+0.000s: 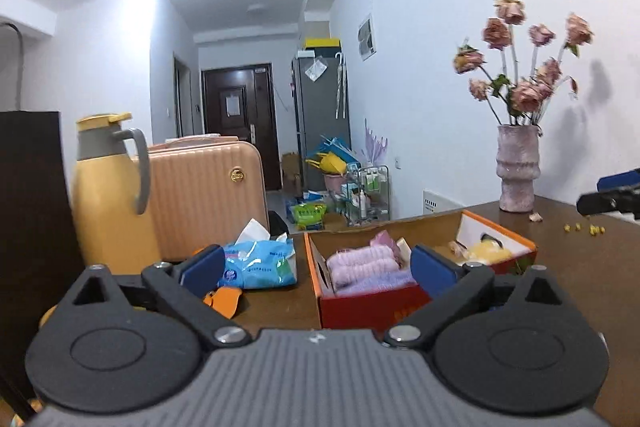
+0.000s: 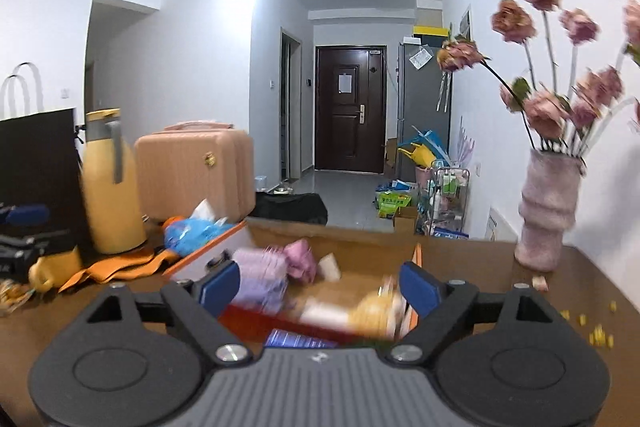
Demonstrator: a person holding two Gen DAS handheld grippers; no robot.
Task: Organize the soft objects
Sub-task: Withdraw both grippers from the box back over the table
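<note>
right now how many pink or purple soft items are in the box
3 visible: a pink knit roll, a lavender knit piece in front of it, and a darker pink item behind. More may be hidden in the box.

On the table (image 1: 580, 267), the box (image 1: 360, 307) holds folded cloths (image 1: 360, 263); tissue pack (image 1: 260, 263) at nine o'clock of it, vase (image 1: 517, 167) at two.

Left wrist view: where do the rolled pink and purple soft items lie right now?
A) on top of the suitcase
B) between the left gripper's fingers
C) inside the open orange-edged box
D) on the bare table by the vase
C: the rolled pink and purple soft items lie inside the open orange-edged box.
</note>
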